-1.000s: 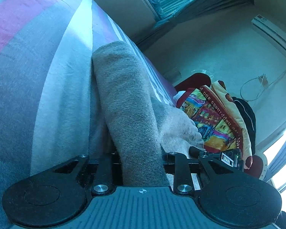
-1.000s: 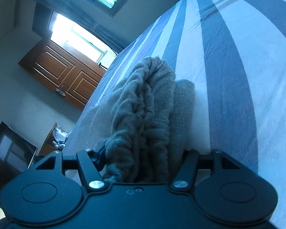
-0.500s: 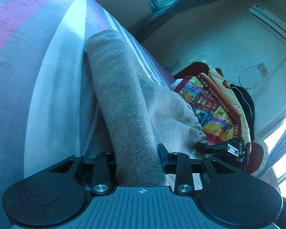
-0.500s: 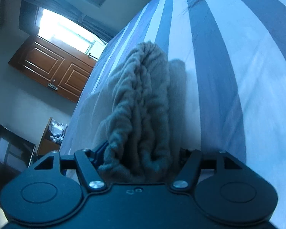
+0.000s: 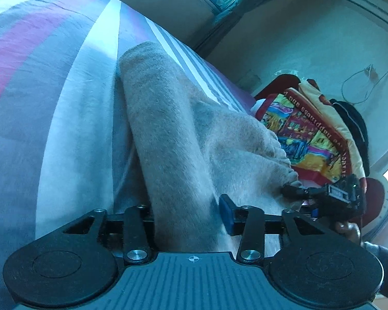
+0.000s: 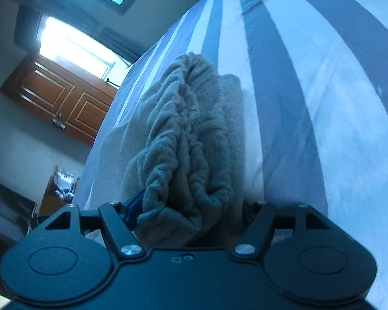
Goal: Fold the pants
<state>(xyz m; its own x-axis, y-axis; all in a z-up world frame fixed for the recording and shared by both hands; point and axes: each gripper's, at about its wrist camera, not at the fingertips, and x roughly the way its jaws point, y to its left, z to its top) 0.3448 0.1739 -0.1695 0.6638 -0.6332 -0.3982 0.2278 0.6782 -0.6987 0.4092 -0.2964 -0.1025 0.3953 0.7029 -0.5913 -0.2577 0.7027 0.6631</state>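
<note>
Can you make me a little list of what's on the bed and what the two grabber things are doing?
surface: striped bedsheet, grey, white and a pink band
clothing: fuzzy grey pants, folded into a long bundle lying on the sheet
bunched end: gathered waistband, seen in the right wrist view
left gripper: jaws opening, pants between them, a gap at the blue pad
right gripper: waistband between its jaws; whether the pads press is hard to tell
beside the bed: colourful printed cloth
room: brown wooden door
</note>
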